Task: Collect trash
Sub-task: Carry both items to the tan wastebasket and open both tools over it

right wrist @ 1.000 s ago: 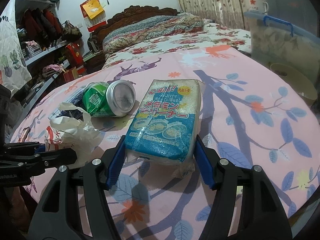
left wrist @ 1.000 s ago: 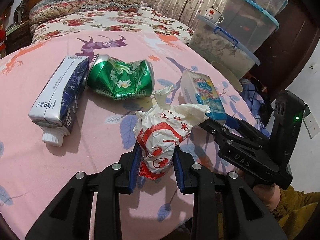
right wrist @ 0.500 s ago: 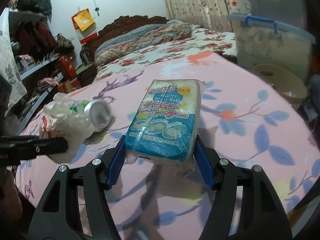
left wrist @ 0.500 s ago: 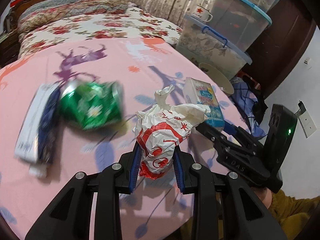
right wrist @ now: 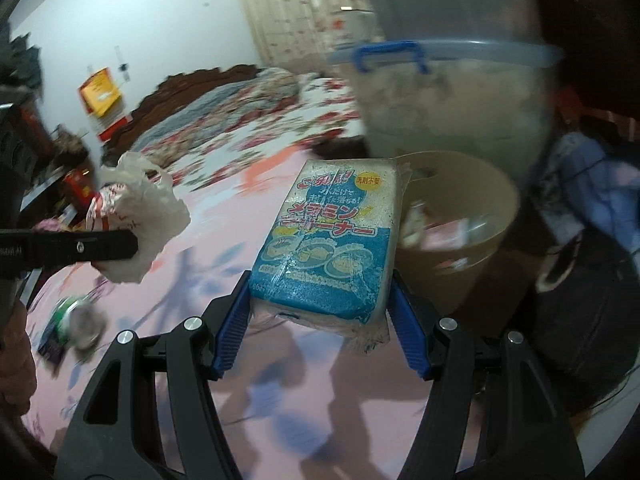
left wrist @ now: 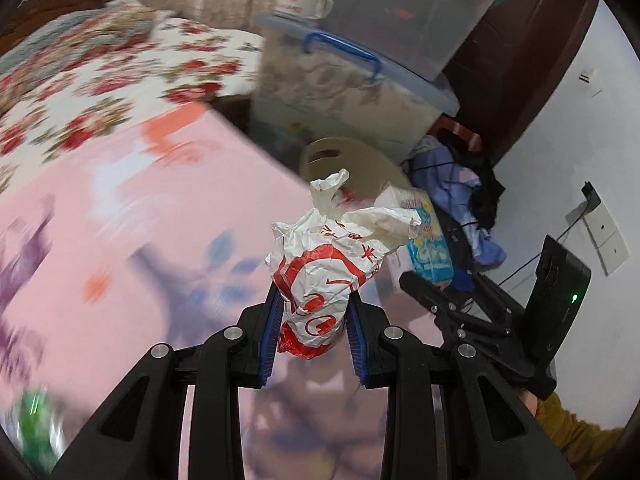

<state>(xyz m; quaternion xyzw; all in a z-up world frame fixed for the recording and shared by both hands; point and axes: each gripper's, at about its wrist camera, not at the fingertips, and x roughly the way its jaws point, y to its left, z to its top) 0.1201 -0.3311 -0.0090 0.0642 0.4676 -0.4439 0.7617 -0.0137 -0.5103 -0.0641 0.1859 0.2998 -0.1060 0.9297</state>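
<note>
You've got the crumpled bag (left wrist: 320, 276) clenched in the left gripper (left wrist: 312, 334) and the sponge pack (right wrist: 328, 248) clamped in the right gripper (right wrist: 320, 330) (both grips look snug), so carry each squarely over the bin (right wrist: 486, 200) before letting go.

— Left gripper (left wrist: 312, 326)?
— Raised off the table, blue pads clamped on a crumpled bag (left wrist: 326, 268).
— Right gripper (right wrist: 320, 320)?
— Also raised, jaws pinching a sponge pack (right wrist: 328, 236).

Each tool is matte black plastic, the left tool (left wrist: 313, 336) and right tool (right wrist: 320, 330) alike, with blue ribbed pads (right wrist: 228, 330), silver screws (left wrist: 232, 333) and a green light (left wrist: 574, 298). A mustard sleeve (left wrist: 580, 438) shows.
</note>
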